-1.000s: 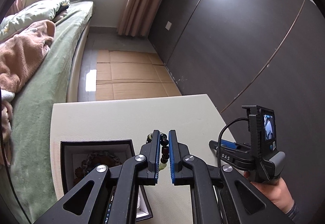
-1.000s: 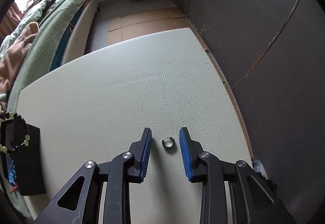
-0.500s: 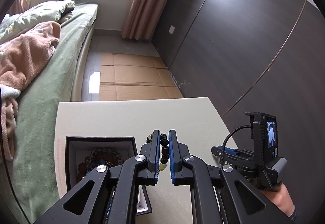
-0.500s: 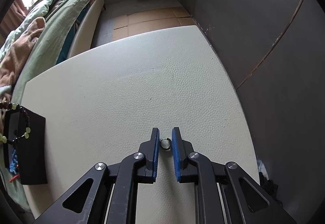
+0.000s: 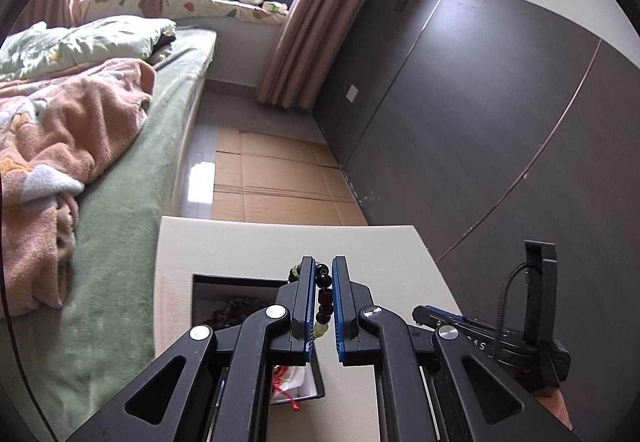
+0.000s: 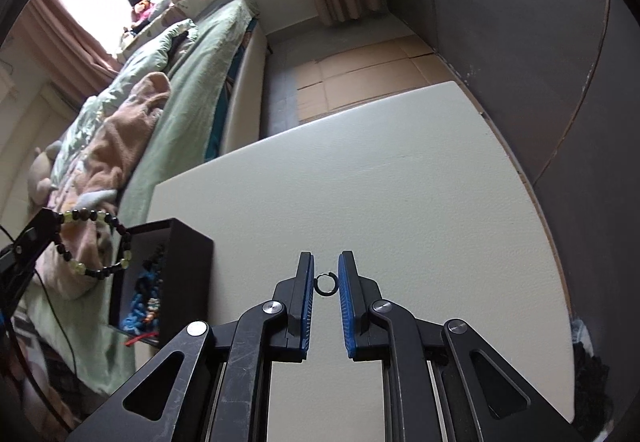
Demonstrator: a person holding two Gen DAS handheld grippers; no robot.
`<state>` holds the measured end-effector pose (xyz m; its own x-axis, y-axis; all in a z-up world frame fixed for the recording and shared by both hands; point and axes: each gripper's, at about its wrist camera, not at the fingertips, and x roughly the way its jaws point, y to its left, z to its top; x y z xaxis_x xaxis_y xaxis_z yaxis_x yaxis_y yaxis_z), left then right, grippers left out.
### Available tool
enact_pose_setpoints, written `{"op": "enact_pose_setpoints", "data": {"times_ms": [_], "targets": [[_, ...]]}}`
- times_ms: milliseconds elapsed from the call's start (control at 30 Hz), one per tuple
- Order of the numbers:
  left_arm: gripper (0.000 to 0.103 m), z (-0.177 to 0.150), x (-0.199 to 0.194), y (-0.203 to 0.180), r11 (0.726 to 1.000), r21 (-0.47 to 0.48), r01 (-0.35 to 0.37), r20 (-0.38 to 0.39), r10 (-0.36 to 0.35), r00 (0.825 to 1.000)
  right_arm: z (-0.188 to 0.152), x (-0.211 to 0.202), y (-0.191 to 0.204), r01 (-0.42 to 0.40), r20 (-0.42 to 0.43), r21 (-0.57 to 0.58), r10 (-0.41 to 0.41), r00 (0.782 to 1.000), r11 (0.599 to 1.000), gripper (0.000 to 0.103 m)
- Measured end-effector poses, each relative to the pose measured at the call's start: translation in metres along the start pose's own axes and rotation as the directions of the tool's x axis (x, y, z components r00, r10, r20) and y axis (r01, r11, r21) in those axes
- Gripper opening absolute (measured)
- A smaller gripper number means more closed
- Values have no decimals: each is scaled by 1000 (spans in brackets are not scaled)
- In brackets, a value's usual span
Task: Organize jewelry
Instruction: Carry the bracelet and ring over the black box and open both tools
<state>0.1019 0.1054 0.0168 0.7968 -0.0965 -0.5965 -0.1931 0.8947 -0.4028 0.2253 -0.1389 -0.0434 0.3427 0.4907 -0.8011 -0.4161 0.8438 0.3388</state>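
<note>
My left gripper (image 5: 321, 274) is shut on a bead bracelet (image 5: 324, 298) of dark, red-brown and pale green beads and holds it above the black jewelry box (image 5: 240, 288). In the right wrist view the bracelet (image 6: 96, 242) hangs from the left gripper over the box (image 6: 180, 266). My right gripper (image 6: 325, 270) is shut on a small dark ring (image 6: 326, 284) and holds it above the white table (image 6: 400, 181). The box holds several bead pieces and a blue item (image 6: 146, 302).
The white table (image 5: 248, 246) stands beside a bed (image 5: 100, 161) with green bedding and a pink blanket on the left. A dark wall (image 6: 540, 41) runs along the table's right. Cardboard (image 5: 272, 181) lies on the floor beyond the table.
My right gripper closed on the ring and lifted it off the table. My left gripper rose with the bracelet over the box.
</note>
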Motion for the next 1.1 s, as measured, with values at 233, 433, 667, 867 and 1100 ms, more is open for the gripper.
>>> {"op": "enact_pose_setpoints", "data": {"times_ms": [233, 433, 667, 867, 1100], "targets": [[8, 1, -1, 21, 1000, -24, -11, -15, 10, 1000, -1, 5, 34, -89, 26, -18, 90, 996, 996, 14], [11, 4, 10, 43, 994, -103, -38, -68, 31, 997, -4, 3, 56, -172, 47, -54, 174, 984, 984, 14], [80, 11, -6, 62, 983, -175, -48, 0, 49, 999, -8, 7, 83, -259, 48, -89, 264, 963, 962, 14], [80, 13, -9, 72, 978, -197, -70, -1, 71, 997, -11, 13, 105, -310, 47, -118, 317, 947, 943, 14], [80, 11, -12, 74, 975, -209, -74, 7, 77, 997, -10, 31, 118, -316, 25, -93, 319, 947, 944, 53]]}}
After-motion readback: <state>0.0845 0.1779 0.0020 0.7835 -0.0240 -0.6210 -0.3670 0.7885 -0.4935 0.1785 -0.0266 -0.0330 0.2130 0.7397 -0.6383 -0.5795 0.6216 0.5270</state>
